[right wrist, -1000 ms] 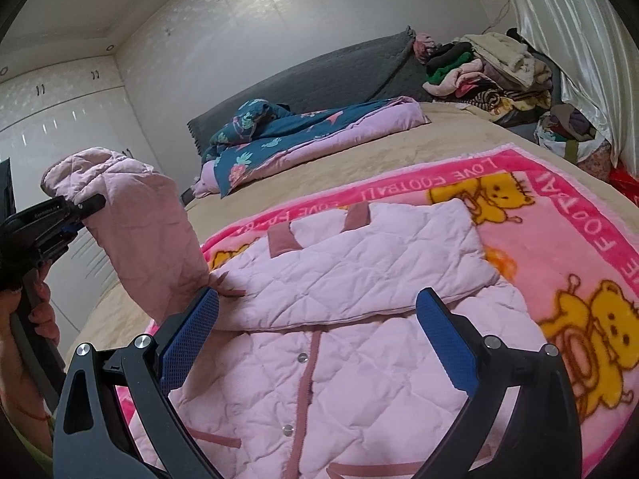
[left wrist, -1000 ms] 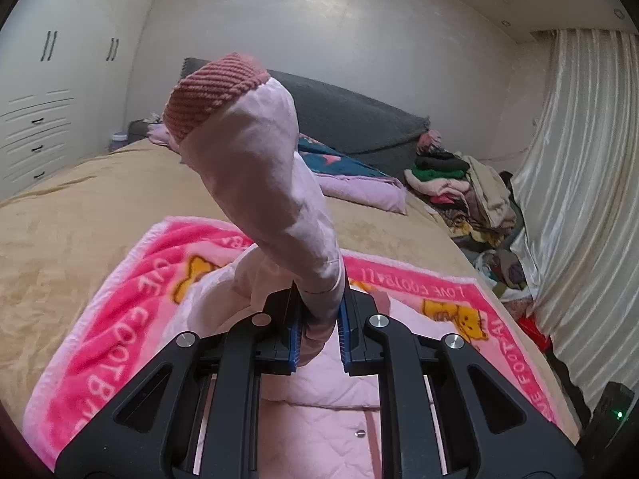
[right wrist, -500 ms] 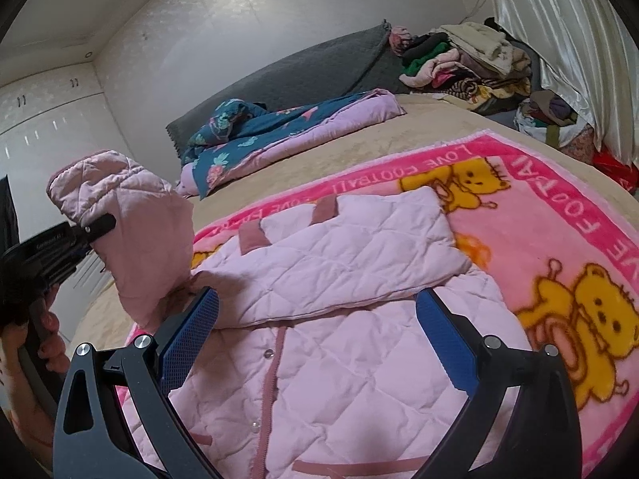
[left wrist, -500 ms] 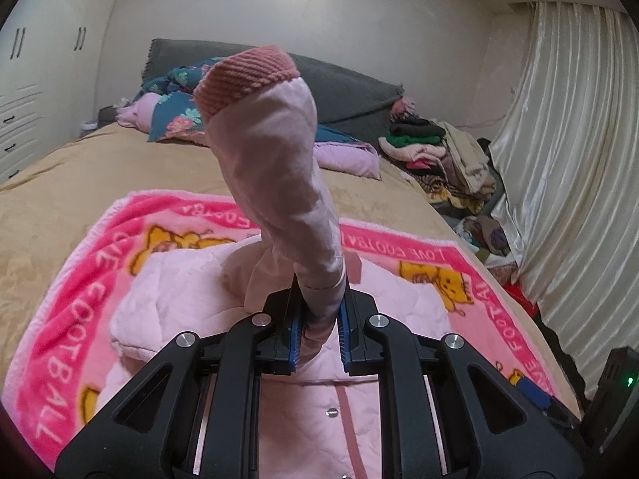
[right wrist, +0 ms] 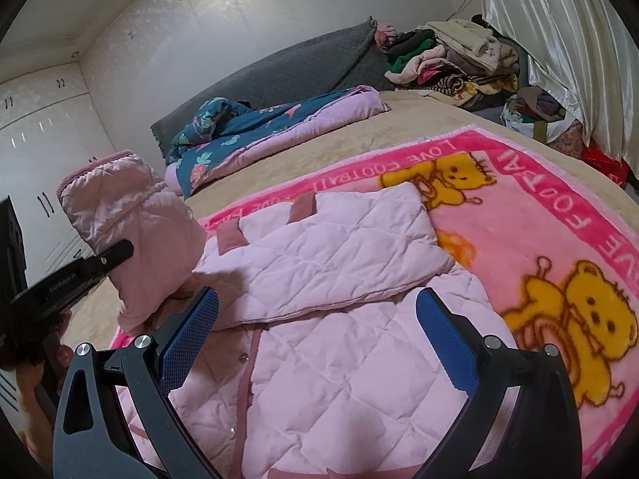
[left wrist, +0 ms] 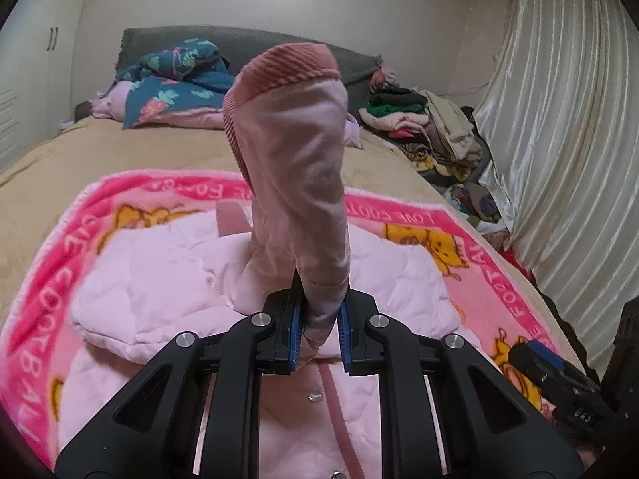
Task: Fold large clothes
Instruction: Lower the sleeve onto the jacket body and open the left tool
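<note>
A pale pink quilted jacket point(right wrist: 339, 359) lies front-up on a pink teddy-bear blanket point(right wrist: 559, 215) on the bed. One sleeve point(right wrist: 327, 255) is folded flat across its chest. My left gripper point(left wrist: 318, 333) is shut on the other sleeve point(left wrist: 295, 183), which stands up from its jaws with the ribbed dusty-pink cuff point(left wrist: 287, 66) on top. In the right wrist view that raised sleeve point(right wrist: 131, 231) hangs at the left above the jacket's edge, with the left gripper point(right wrist: 76, 275) pinching it. My right gripper point(right wrist: 317, 319) hovers open over the jacket's lower front, nothing between its fingers.
A dark floral quilt with lilac lining point(right wrist: 275, 127) lies bunched near the grey headboard point(right wrist: 287, 68). A heap of clothes point(right wrist: 451, 60) is stacked at the bed's far right by the curtain point(left wrist: 567, 127). White wardrobes point(right wrist: 36, 127) stand at the left. Tan bedspread point(left wrist: 80, 159) surrounds the blanket.
My left gripper has carried the raised sleeve in over the jacket and lower. The right gripper has edged a little closer to the jacket, still open.
</note>
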Available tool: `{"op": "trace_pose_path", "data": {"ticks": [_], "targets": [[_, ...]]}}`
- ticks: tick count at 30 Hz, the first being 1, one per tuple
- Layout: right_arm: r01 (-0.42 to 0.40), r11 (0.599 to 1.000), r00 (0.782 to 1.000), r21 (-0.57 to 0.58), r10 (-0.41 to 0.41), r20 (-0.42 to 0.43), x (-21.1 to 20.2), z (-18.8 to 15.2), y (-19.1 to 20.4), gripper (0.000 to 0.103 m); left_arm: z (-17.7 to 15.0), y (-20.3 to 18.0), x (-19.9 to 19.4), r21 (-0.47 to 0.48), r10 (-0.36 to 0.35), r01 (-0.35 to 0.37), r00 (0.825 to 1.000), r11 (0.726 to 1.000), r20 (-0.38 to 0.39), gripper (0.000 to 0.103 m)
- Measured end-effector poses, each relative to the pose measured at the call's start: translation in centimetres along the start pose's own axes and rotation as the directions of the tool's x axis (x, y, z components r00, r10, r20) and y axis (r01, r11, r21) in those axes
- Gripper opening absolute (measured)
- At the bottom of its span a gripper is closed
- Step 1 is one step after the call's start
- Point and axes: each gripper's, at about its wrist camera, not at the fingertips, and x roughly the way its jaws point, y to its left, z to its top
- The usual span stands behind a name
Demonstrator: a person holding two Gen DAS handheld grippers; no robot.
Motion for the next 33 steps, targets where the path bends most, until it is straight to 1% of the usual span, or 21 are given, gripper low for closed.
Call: {"op": "trace_pose_path", "data": {"ticks": [7,11,15,18,20,22,25,26,27,29,30,31,32,33], "targets": [[0.044,0.999,0.999,0.018,-0.044,-0.014,0.8,-0.3,-1.1,0.098,-1.5,-0.3,1.9,0.008,-0.035,0.035,0.999,0.999,-0.032,0.009],[0.059,0.998,0.998,0.034,-0.059,-0.015,1.3,-0.3,-1.6,0.098,-2.2,-0.4,2.7,0.028,-0.055,0.056,0.997,0.998,-0.046,0.01],[0.083,0.994,0.997,0.067,-0.082,-0.015,1.7,-0.3,-2.3,0.099,-2.7,-1.3,3.5,0.098,-0.062,0.069,0.995,0.993,-0.076,0.011],[0.091,0.99,0.996,0.104,-0.09,-0.02,1.9,-0.3,-3.0,0.099,-3.3,-2.2,4.0,0.149,-0.066,0.08,0.993,0.986,-0.097,0.018],[0.1,0.988,0.995,0.114,-0.099,-0.019,2.0,-0.3,-3.2,0.099,-3.7,-2.8,4.5,0.169,-0.083,0.102,0.99,0.98,-0.116,0.022],[0.11,0.986,0.994,0.124,-0.109,-0.015,1.9,-0.3,-3.5,0.099,-4.1,-3.4,4.8,0.199,-0.072,0.097,0.989,0.975,-0.126,0.022],[0.125,0.982,0.992,0.14,-0.124,-0.015,1.7,-0.3,-4.0,0.099,-4.8,-3.8,5.2,0.212,-0.091,0.123,0.984,0.969,-0.152,0.033],[0.128,0.981,0.992,0.145,-0.127,-0.014,1.6,-0.3,-4.1,0.099,-5.1,-4.1,5.4,0.211,-0.1,0.134,0.981,0.968,-0.164,0.034],[0.13,0.98,0.992,0.149,-0.129,-0.013,1.5,-0.2,-4.2,0.099,-5.3,-4.3,5.5,0.219,-0.096,0.133,0.98,0.966,-0.172,0.035],[0.14,0.978,0.99,0.153,-0.14,-0.011,1.2,-0.2,-4.6,0.099,-5.7,-4.8,5.7,0.24,-0.089,0.135,0.978,0.961,-0.191,0.042],[0.141,0.978,0.99,0.155,-0.141,-0.009,1.0,-0.2,-4.7,0.099,-5.8,-4.9,5.7,0.237,-0.098,0.147,0.974,0.96,-0.206,0.05],[0.143,0.977,0.99,0.158,-0.144,-0.008,0.9,-0.2,-4.8,0.099,-5.9,-4.9,5.7,0.229,-0.115,0.166,0.968,0.959,-0.221,0.056],[0.145,0.976,0.989,0.161,-0.146,-0.006,0.8,-0.1,-4.9,0.099,-5.9,-4.9,5.7,0.218,-0.138,0.189,0.963,0.957,-0.231,0.066],[0.145,0.976,0.989,0.164,-0.146,-0.005,0.6,-0.1,-5.0,0.099,-6.0,-4.9,5.5,0.216,-0.154,0.207,0.959,0.954,-0.239,0.073]]}}
